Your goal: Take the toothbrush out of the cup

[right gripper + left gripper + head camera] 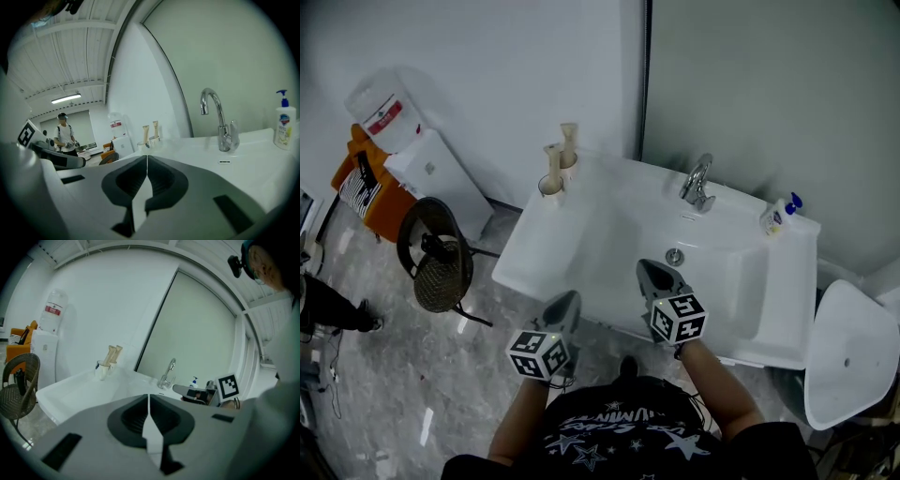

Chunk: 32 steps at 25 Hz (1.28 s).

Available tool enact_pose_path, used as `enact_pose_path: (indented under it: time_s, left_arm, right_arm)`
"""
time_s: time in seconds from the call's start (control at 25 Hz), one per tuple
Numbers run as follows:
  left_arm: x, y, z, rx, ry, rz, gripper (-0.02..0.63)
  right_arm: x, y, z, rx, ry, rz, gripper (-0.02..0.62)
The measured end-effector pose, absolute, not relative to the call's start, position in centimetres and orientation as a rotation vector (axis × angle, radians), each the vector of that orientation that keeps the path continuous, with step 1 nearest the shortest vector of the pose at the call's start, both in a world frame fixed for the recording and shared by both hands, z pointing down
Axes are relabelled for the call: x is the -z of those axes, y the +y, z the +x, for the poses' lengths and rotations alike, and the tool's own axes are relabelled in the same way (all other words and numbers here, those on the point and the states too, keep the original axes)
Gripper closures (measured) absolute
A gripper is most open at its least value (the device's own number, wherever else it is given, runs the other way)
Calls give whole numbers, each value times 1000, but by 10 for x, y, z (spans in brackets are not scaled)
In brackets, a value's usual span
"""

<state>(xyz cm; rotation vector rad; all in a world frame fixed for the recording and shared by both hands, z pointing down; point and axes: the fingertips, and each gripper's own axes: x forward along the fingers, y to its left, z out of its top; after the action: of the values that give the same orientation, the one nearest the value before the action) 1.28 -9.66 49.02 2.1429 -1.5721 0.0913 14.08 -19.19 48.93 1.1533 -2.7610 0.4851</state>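
Two white cups point(551, 186) stand at the back left corner of the white sink point(609, 216), each with a beige toothbrush point(554, 161) upright in it. In the left gripper view the cups point(101, 371) lie far ahead to the left; in the right gripper view they are small, straight ahead point(147, 142). My left gripper point(567, 305) hovers at the sink's front edge, its jaws shut and empty point(148, 397). Over the front of the basin my right gripper point(652, 272) is also shut on nothing point(147, 158). Both are well short of the cups.
A chrome faucet point(697, 183) and a soap bottle point(778, 216) stand at the back right of the sink, with the drain point(675, 256) in the basin. A water dispenser point(422, 159) and a wicker chair point(439, 258) stand on the floor to the left.
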Motion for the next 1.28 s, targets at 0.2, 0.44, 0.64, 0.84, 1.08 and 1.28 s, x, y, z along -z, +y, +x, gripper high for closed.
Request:
enact_pose_path:
  time_s: [0.2, 0.44, 0.64, 0.84, 1.08, 1.28]
  left_arm:
    - [-489, -102, 2, -65, -1651, 2084, 581]
    - [-487, -102, -16, -55, -1713, 2045, 581]
    - [-484, -107, -35, -40, -1732, 2026, 581]
    - [-488, -123, -53, -41, -1706, 2034, 581]
    - [-490, -146, -89, -32, -1669, 2039, 581]
    - [-484, -168, -123, -22, -1669, 2042, 581]
  right_arm:
    - [-491, -205, 130, -495, -2786, 1078, 580]
    - [-491, -212, 103, -500, -2812, 995, 580]
    - [-485, -218, 82, -497, -2819, 973, 581]
    - [-488, -232, 65, -502, -2792, 996, 581]
    - [-487, -254, 28, -500, -2770, 1019, 580]
    - [-484, -276, -1, -506, -2762, 1032, 580]
